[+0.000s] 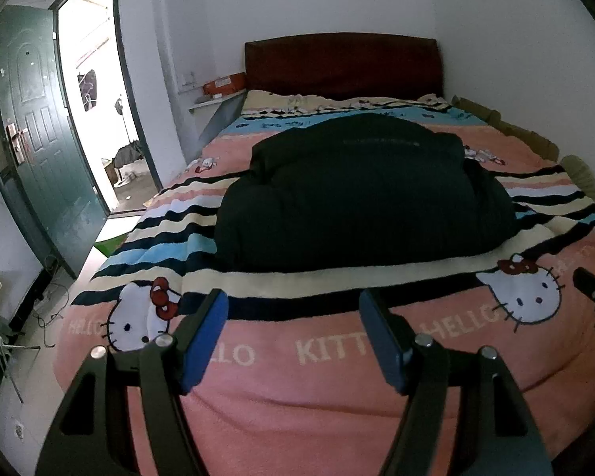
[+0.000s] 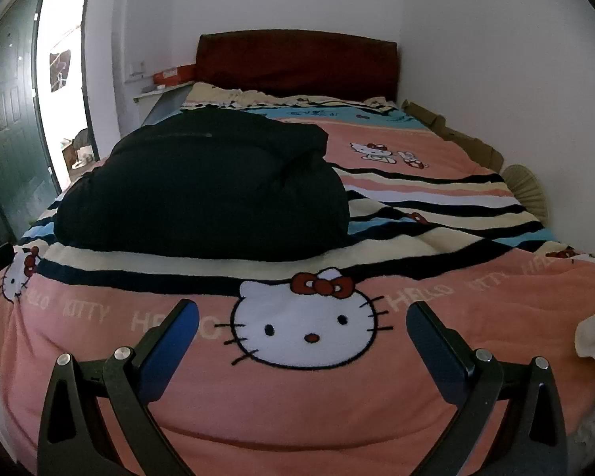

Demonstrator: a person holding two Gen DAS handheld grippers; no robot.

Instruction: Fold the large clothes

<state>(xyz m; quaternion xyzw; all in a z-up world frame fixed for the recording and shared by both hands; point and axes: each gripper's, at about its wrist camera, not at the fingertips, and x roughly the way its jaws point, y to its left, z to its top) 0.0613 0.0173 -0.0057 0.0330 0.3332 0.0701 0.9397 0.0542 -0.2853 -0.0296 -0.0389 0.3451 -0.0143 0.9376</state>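
"HELLO KITTY" lettering repeated on pink blanket

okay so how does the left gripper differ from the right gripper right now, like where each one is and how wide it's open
The left gripper hovers over the pink band's lettering; the right gripper hovers over a white cat face on the blanket. The black garment lies straight ahead of the left gripper, but ahead and leftward of the right gripper. The right gripper's fingers look spread wider. Both are open, empty and short of the garment.

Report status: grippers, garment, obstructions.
Left gripper and right gripper open, empty. Black garment bundled on bed blanket, untouched. Nothing in the way.
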